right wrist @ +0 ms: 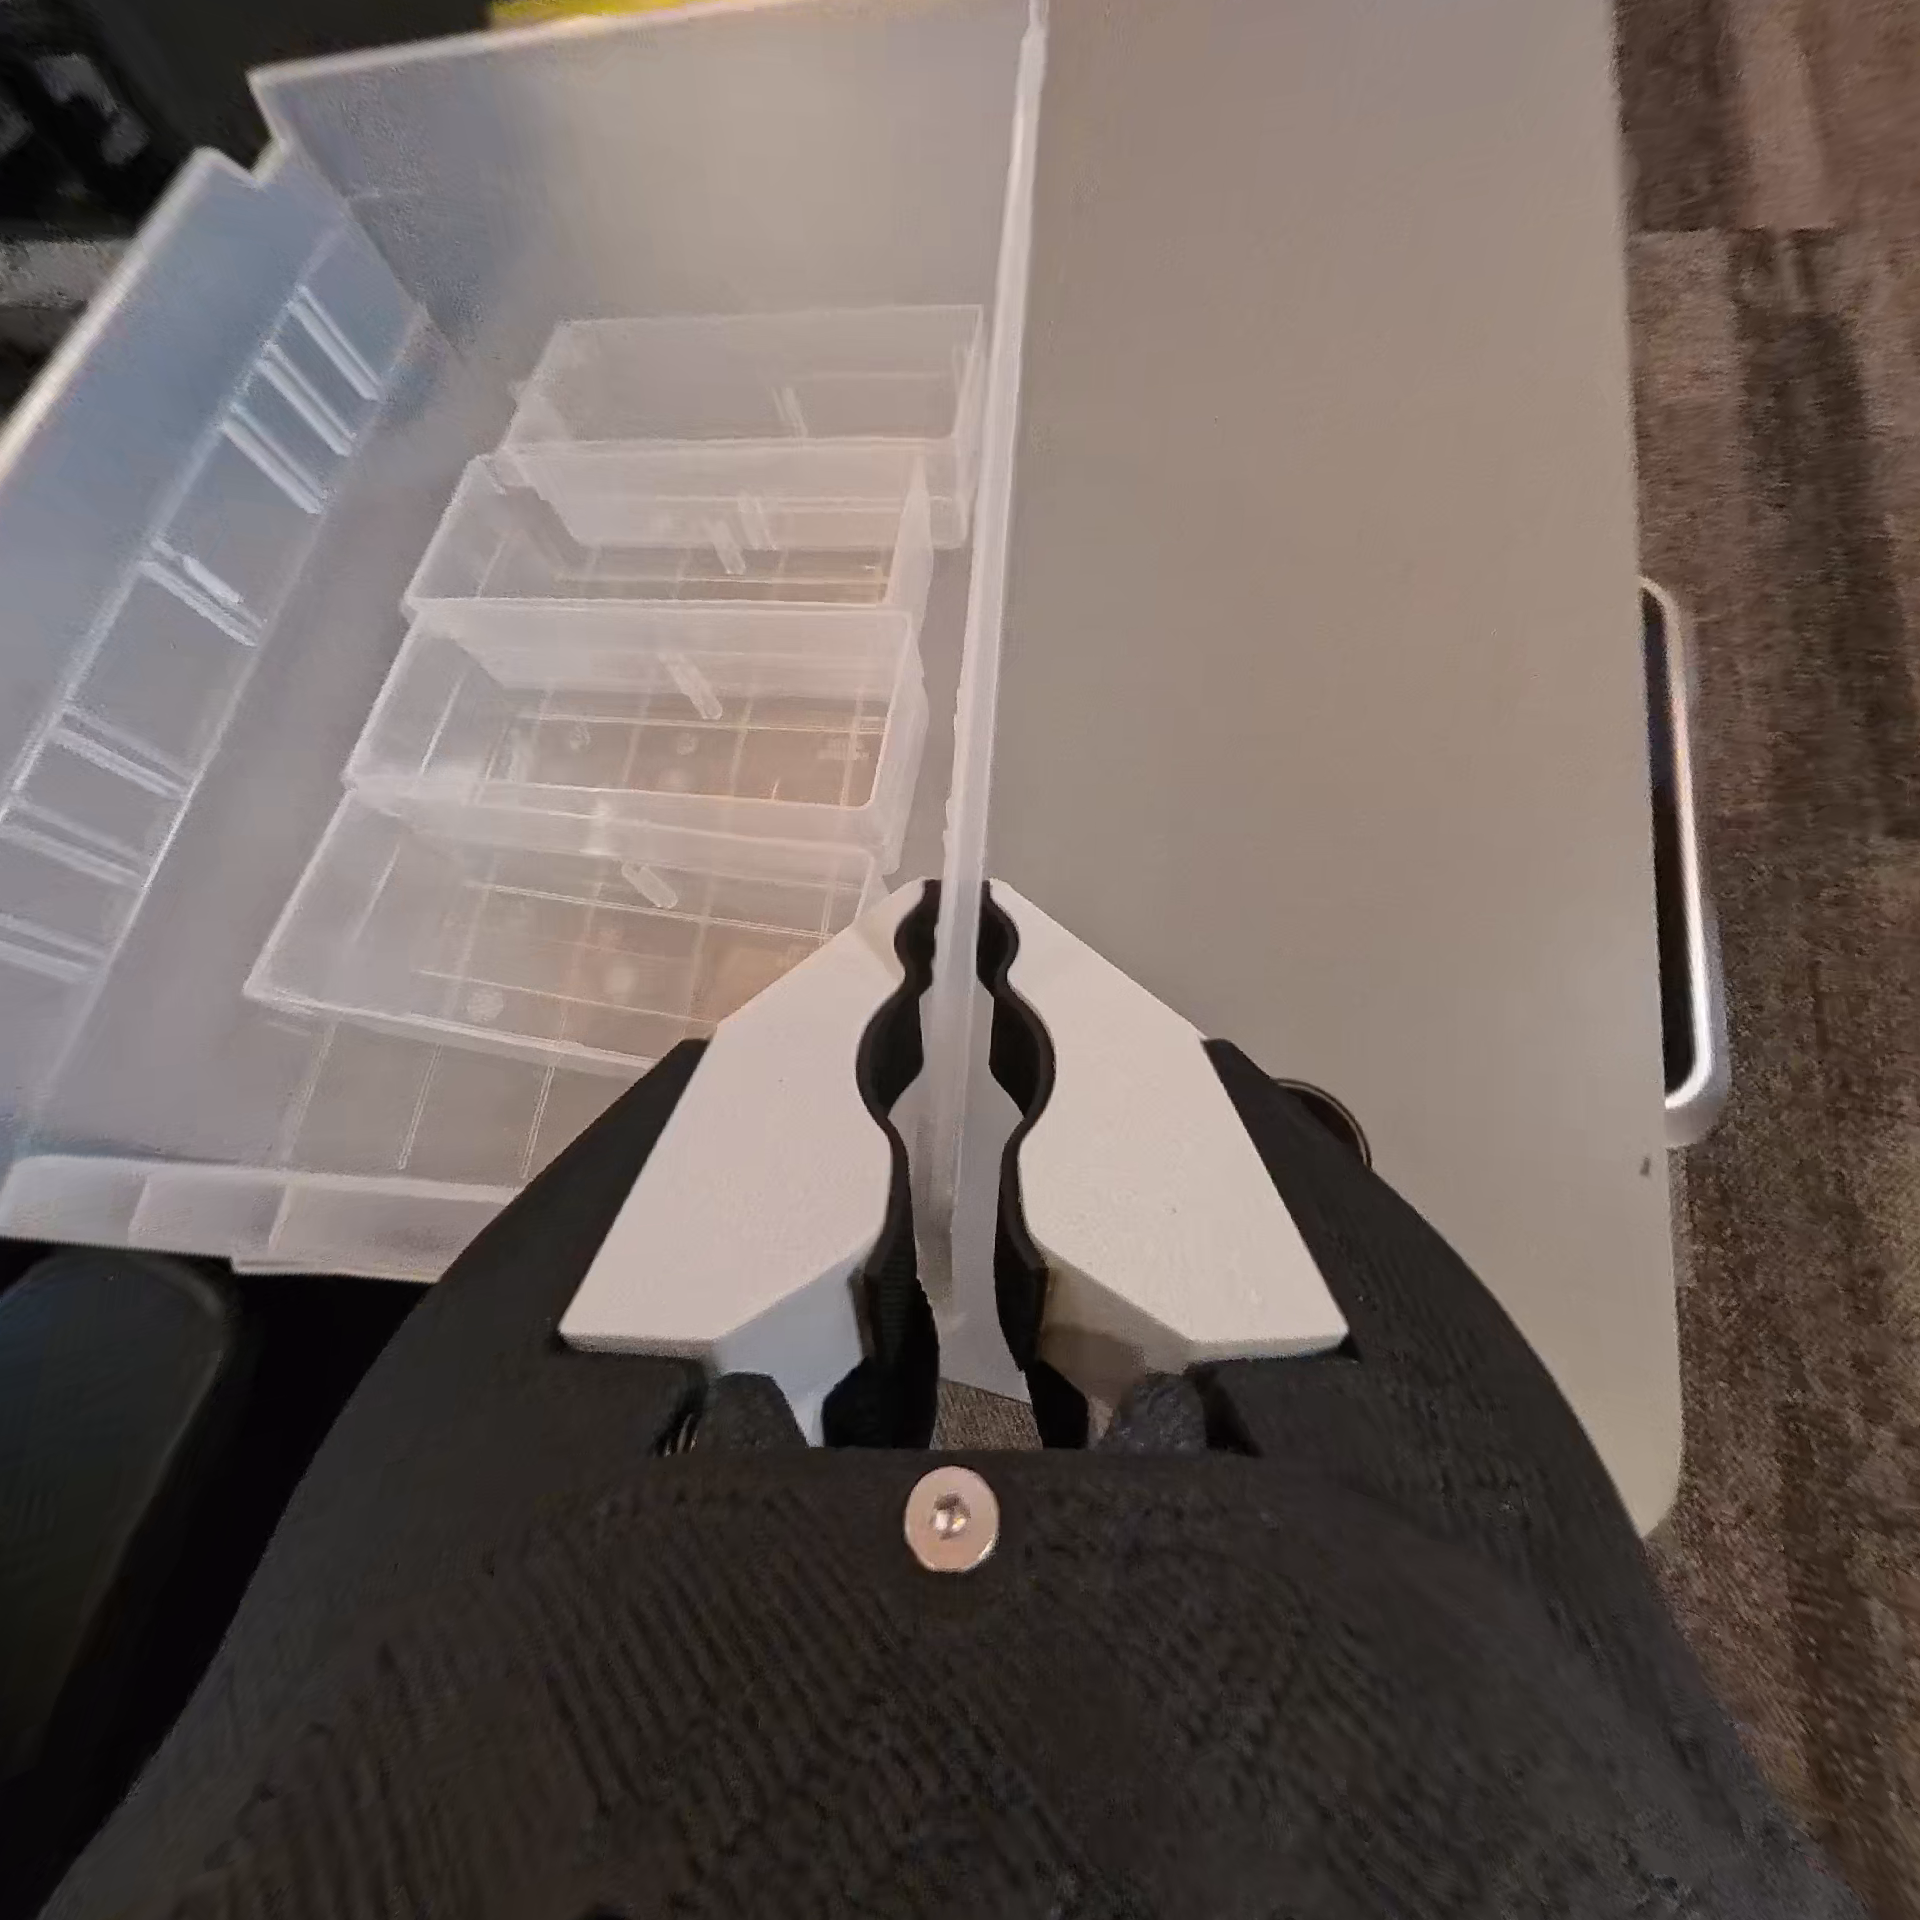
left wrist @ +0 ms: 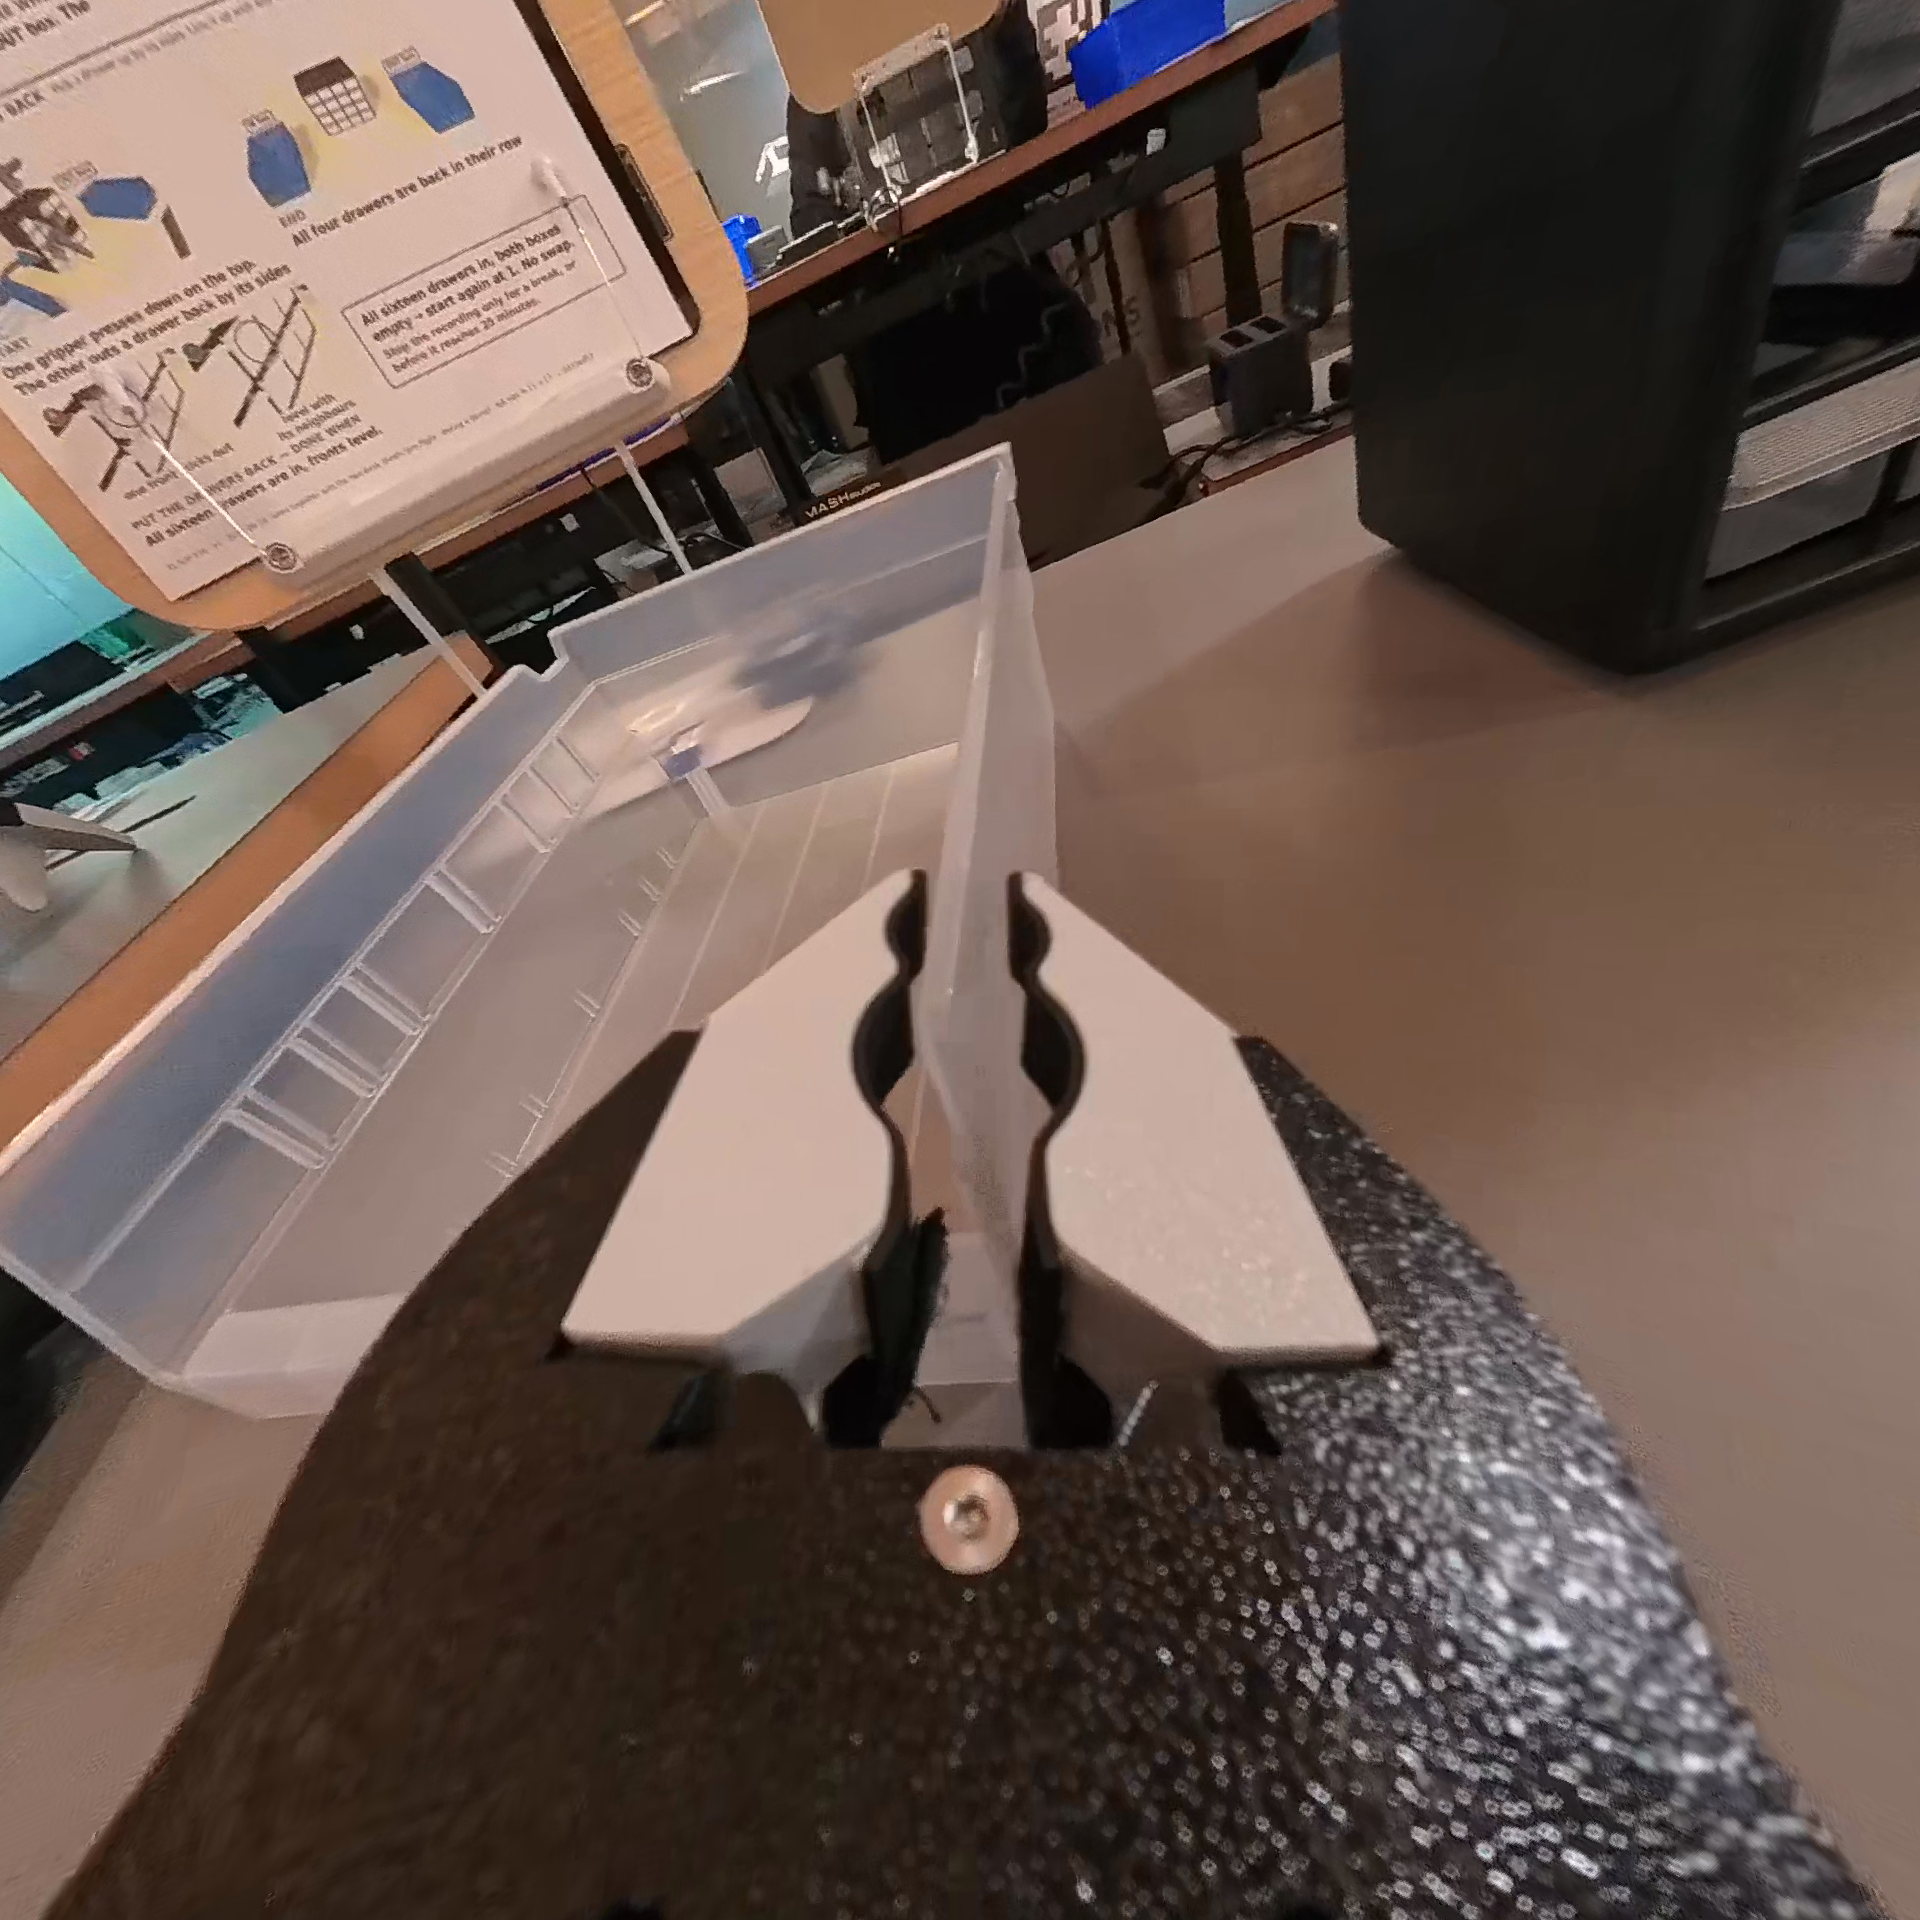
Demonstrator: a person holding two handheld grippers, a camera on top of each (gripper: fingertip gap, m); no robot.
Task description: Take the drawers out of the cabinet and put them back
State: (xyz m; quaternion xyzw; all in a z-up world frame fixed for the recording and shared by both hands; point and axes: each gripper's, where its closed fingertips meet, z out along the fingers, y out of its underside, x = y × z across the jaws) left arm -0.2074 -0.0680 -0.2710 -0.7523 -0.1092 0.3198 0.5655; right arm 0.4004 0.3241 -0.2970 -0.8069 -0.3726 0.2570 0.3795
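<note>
A smooth grey-brown surface [left wrist: 1455,935] fills the right of the left wrist view, with a black cabinet [left wrist: 1558,312] standing at upper right. At centre left lies an empty frosted plastic bin [left wrist: 312,1091], ribbed inside; the left hand-held gripper [left wrist: 964,935] pinches its thin right wall. In the right wrist view, the right hand-held gripper [right wrist: 961,935] pinches the wall of another frosted bin [right wrist: 187,623] holding four clear rectangular drawers [right wrist: 644,727] at centre left.

Smooth grey-beige tabletop [left wrist: 1455,935], filling the right and centre of the left wrist view. Resting on it: translucent frosted plastic tray [left wrist: 312,1039], centre left; tall black cabinet [left wrist: 1538,364], upper right, near the far edge.
</note>
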